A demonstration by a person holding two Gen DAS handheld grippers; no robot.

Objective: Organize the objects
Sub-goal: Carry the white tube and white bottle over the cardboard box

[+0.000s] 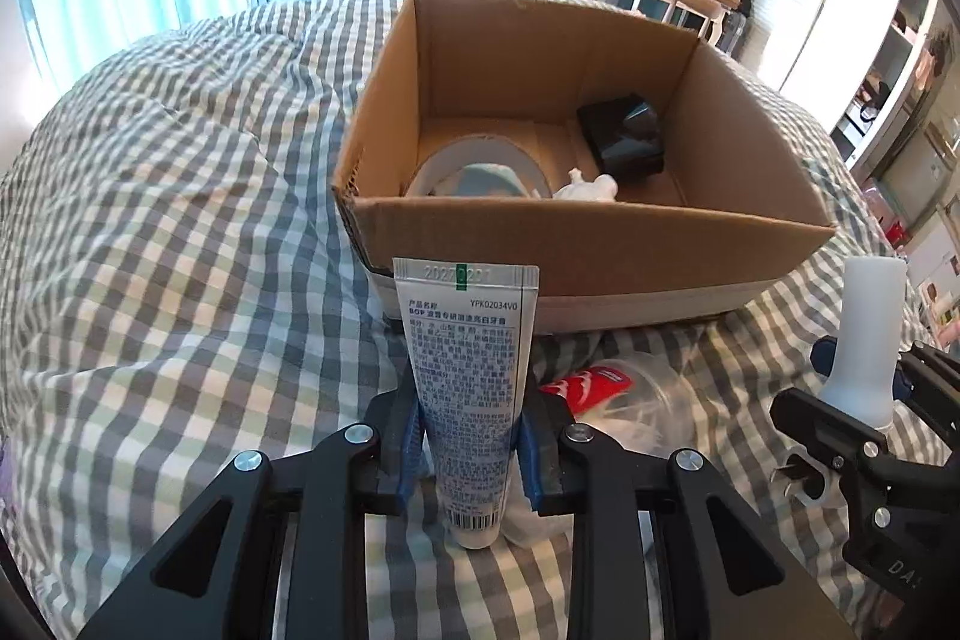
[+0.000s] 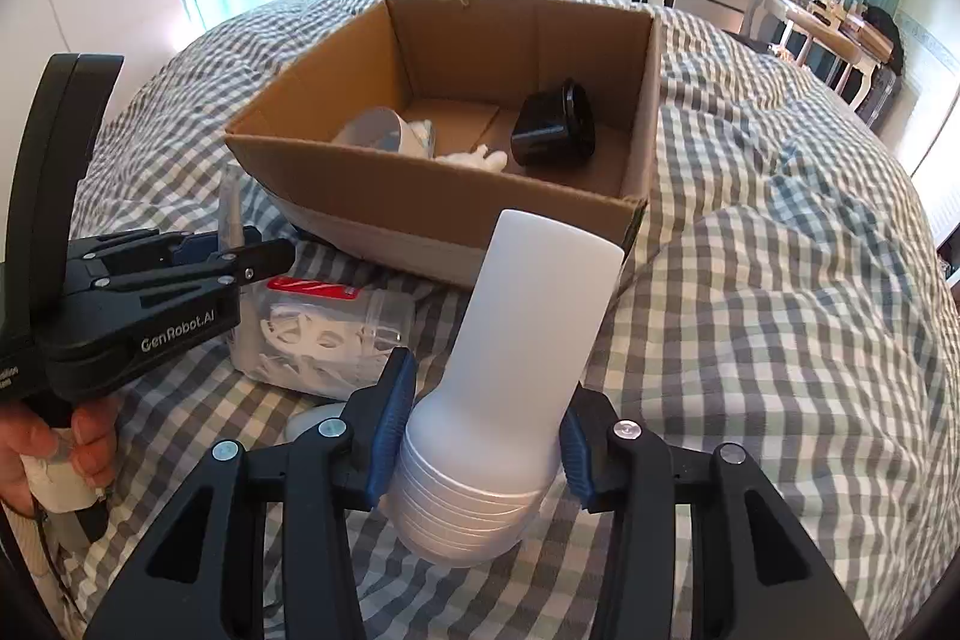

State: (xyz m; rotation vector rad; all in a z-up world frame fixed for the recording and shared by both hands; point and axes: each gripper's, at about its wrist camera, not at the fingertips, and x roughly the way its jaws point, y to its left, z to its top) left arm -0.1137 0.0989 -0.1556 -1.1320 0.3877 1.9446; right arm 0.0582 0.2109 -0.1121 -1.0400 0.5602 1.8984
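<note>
At the bottom centre of the left wrist view, the left gripper (image 1: 471,451) clenches a white printed toothpaste tube (image 1: 467,388), crimped end up. At the bottom centre of the right wrist view, the right gripper (image 2: 483,445) grasps a white plastic bottle with a ribbed cap (image 2: 516,370). Just beyond, a clear plastic container with a red label (image 2: 324,334) lies on the grey-and-white checked bedcover (image 2: 780,310). Farther up, mid-frame, the open brown cardboard box (image 2: 432,208) holds a black glossy object (image 2: 555,130).
</note>
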